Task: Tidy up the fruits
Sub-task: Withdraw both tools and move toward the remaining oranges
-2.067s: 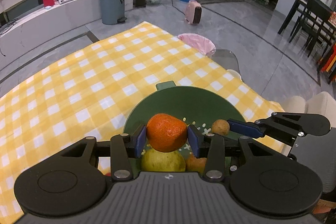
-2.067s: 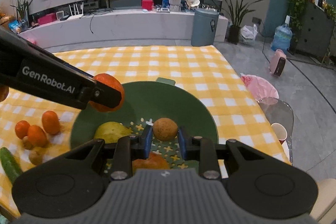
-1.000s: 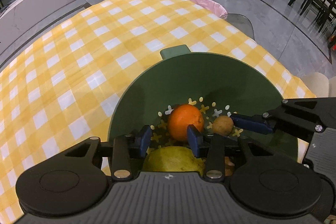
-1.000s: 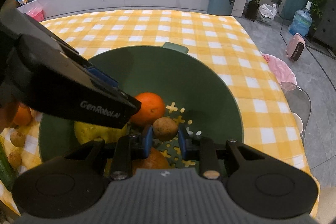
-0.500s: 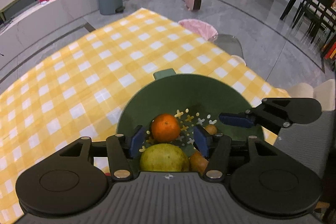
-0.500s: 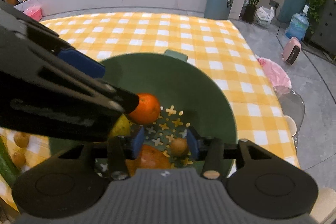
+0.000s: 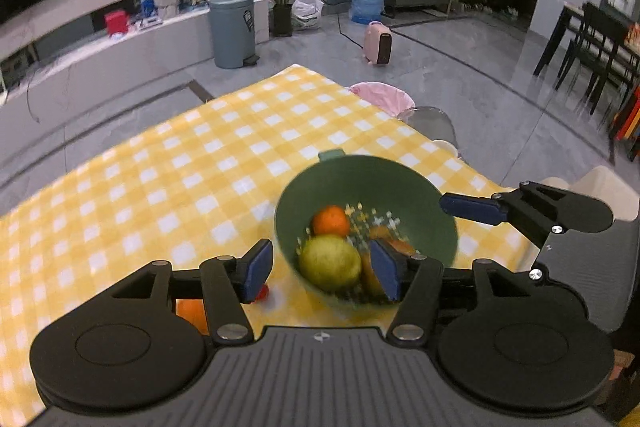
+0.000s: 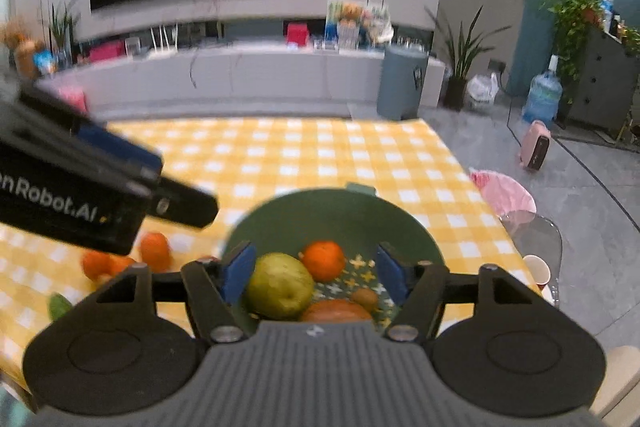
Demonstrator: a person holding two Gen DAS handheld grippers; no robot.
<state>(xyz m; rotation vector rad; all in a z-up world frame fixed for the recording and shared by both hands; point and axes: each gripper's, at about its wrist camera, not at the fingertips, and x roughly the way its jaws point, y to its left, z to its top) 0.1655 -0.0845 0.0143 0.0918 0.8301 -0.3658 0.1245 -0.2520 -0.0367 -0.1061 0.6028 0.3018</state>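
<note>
Fruits [image 8: 280,285] in bowl [image 8: 332,211], below opening claws [image 8: 316,273]

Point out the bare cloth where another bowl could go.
The checked tablecloth lies bare beyond and left of the green bowl, out to its far edge. It is crowded inside the bowl and by the loose oranges at its near left.

Blurred green bowl [image 7: 400,183] hides its lowest fruit.

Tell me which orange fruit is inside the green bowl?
The small round orange beside the pear in the green bowl; the other oranges lie on the tablecloth, left of it.
</note>
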